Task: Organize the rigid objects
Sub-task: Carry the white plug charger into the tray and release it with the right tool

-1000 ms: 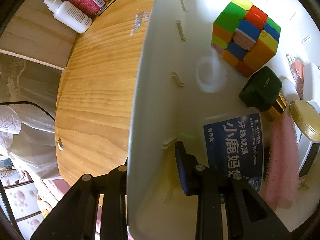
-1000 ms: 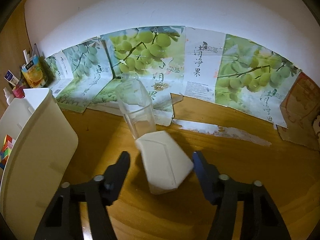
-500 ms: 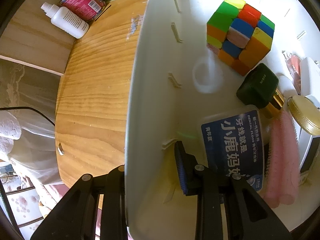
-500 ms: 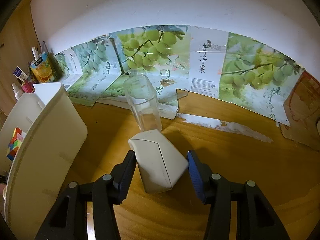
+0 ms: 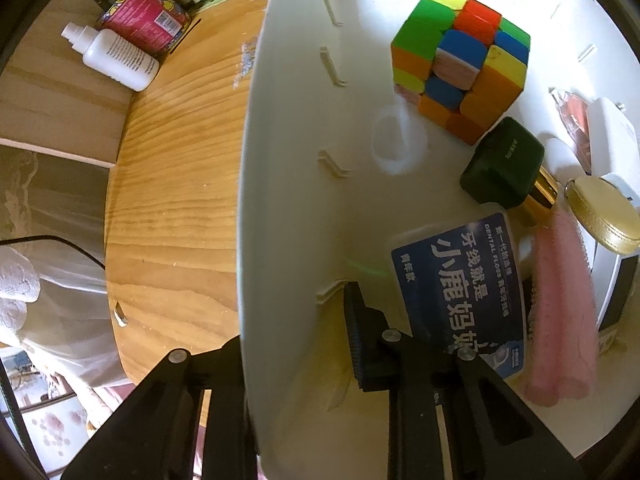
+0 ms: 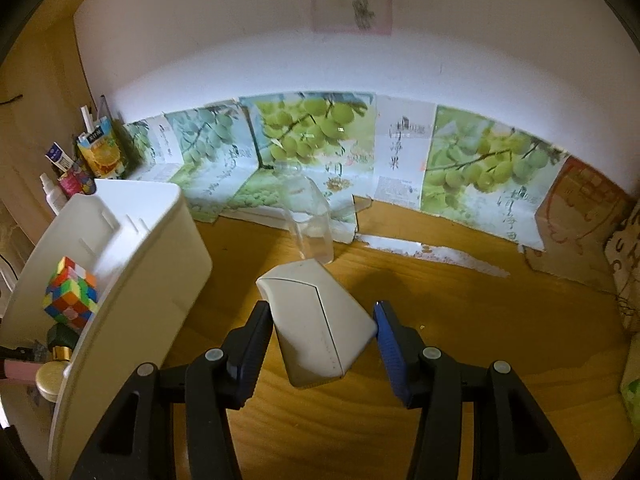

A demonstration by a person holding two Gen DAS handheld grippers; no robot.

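Observation:
A white plastic bin (image 5: 288,160) stands on the round wooden table (image 5: 172,200). Inside lie a coloured puzzle cube (image 5: 460,68), a blue-labelled dental floss box (image 5: 456,288), a dark green-capped bottle (image 5: 502,168), a pink brush (image 5: 560,312) and a gold round case (image 5: 604,216). My left gripper (image 5: 296,320) straddles the bin's wall, jaws closing on it; the outer finger is hidden behind the wall. My right gripper (image 6: 320,312) is shut on a white wedge-shaped box (image 6: 316,332), held above the table right of the bin (image 6: 152,248).
A clear empty bottle (image 6: 310,224) stands just behind the held box. Grape-printed cardboard (image 6: 460,168) lines the back wall. A white squeeze bottle (image 5: 116,60), a pink can (image 5: 144,20) and a juice carton (image 6: 100,152) crowd the table's far left corner.
The right gripper closed its fingers onto the white box and lifted it off the table, toward the bin. The left gripper stayed on the bin wall, its jaws narrowing slightly.

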